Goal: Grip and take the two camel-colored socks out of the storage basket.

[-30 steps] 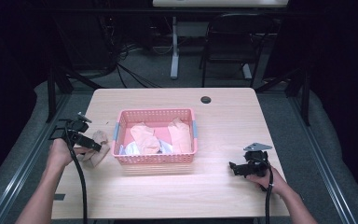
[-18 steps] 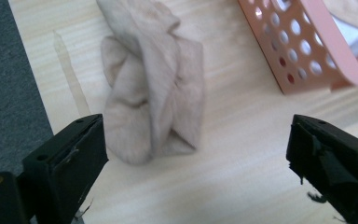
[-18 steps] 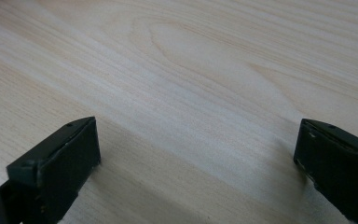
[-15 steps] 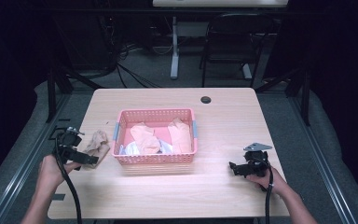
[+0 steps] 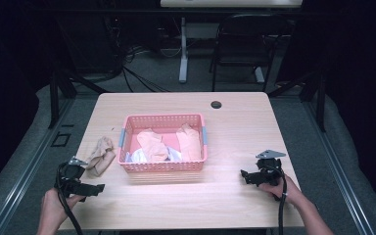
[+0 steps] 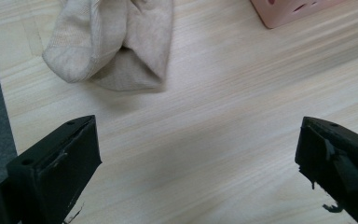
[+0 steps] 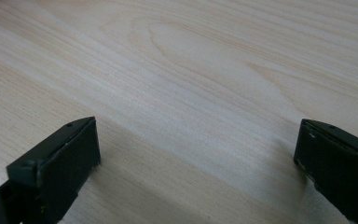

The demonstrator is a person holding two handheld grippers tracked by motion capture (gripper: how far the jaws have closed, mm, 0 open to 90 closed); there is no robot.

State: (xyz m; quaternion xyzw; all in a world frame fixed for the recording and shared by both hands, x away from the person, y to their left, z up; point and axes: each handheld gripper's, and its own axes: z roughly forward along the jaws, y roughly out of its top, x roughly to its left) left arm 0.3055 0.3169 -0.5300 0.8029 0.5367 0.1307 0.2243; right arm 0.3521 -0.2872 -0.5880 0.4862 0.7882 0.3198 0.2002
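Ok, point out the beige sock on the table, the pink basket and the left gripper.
beige sock (image 5: 101, 155), high view, middle of the crumpled fabric.
pink basket (image 5: 164, 118), high view, far rim.
left gripper (image 6: 198, 158), left gripper view, midway between its open fingers.

The light wooden tabletop (image 5: 235, 205) carries a pink basket (image 5: 162, 167) at its centre, a beige sock (image 5: 101, 155) lying just beside the basket's left wall, and a dark round grommet (image 5: 216, 104) near the far edge.
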